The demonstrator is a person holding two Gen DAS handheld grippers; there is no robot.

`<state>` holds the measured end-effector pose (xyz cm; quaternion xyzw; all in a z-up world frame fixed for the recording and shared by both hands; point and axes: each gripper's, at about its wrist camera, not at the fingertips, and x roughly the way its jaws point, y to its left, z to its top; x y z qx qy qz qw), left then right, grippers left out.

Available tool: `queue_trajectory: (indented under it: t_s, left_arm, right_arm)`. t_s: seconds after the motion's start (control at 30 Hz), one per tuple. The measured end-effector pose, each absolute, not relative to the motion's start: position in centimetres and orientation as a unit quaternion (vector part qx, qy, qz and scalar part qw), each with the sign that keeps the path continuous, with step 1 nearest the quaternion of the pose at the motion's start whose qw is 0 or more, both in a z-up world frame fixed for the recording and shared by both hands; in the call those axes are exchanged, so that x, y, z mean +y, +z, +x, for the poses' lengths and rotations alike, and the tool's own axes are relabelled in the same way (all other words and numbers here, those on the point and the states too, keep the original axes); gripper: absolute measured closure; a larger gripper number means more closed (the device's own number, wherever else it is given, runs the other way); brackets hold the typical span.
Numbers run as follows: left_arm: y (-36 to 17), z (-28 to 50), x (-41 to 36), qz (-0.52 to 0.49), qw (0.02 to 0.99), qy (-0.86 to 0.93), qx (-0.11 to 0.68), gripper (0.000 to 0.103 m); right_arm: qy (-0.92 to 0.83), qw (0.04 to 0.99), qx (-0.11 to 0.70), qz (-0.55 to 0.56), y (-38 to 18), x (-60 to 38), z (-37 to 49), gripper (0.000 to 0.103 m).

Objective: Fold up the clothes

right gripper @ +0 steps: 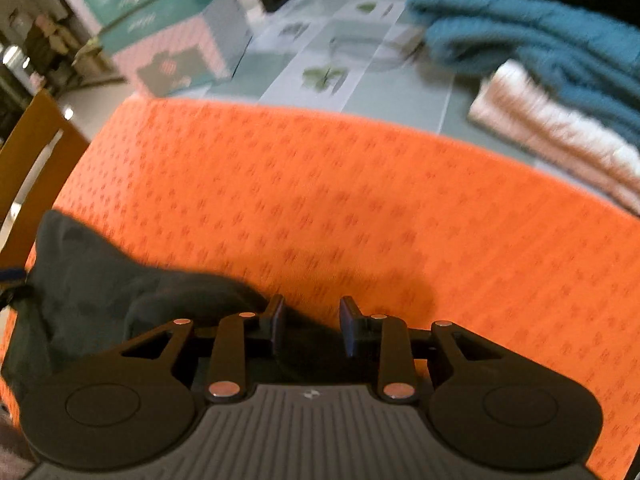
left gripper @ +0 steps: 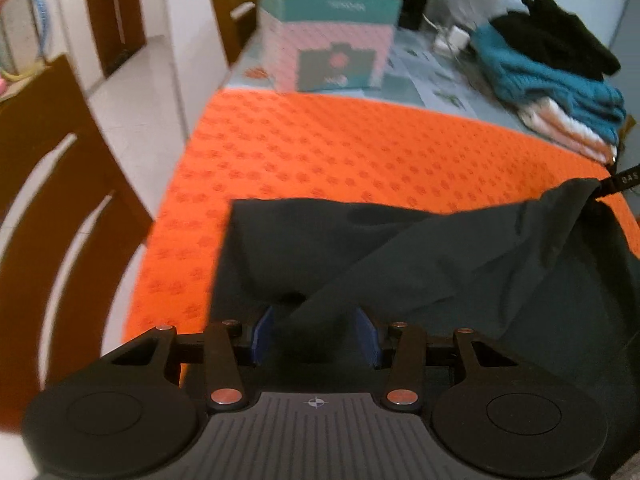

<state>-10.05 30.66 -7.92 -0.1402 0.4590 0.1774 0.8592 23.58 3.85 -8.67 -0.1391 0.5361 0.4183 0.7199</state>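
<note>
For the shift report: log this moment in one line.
task: fold clothes | left gripper: open, dark garment fold between pads | right gripper: open over garment edge | surface: orange mat | folded stack behind

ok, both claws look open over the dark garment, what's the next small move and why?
Probably draw both claws back clear of the cloth. The left claw stands open with a fold of the dark garment loose between its blue pads, not pinched. The right claw is open too, over the garment's edge. The garment lies on the orange mat, so the fold looks laid down.
</note>
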Motion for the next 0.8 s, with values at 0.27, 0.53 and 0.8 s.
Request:
queue_trajectory:
  t_s: [0.27, 0.53, 0.8]
  left_arm:
    - [-9.5, -9.1, 29.8, -0.109, 0.85, 0.159, 0.491, 0.084]
    - [-5.0, -10.8, 28.8, -0.121, 0.874, 0.169, 0.439, 0.096]
    - [2.3, -12.7, 27.2, -0.127, 0.912, 0.148, 0.361, 0.097]
  right_arm:
    - [0.436, 0.696, 0.551, -0.147, -9.3, 1.2, 18.3, 0.068]
    - [0.452, 0.682, 0.544, -0.187, -8.4, -0.2, 13.8, 0.068]
    - [0.435, 0.714, 0.522, -0.171, -6.4, -1.2, 13.5, 0.068]
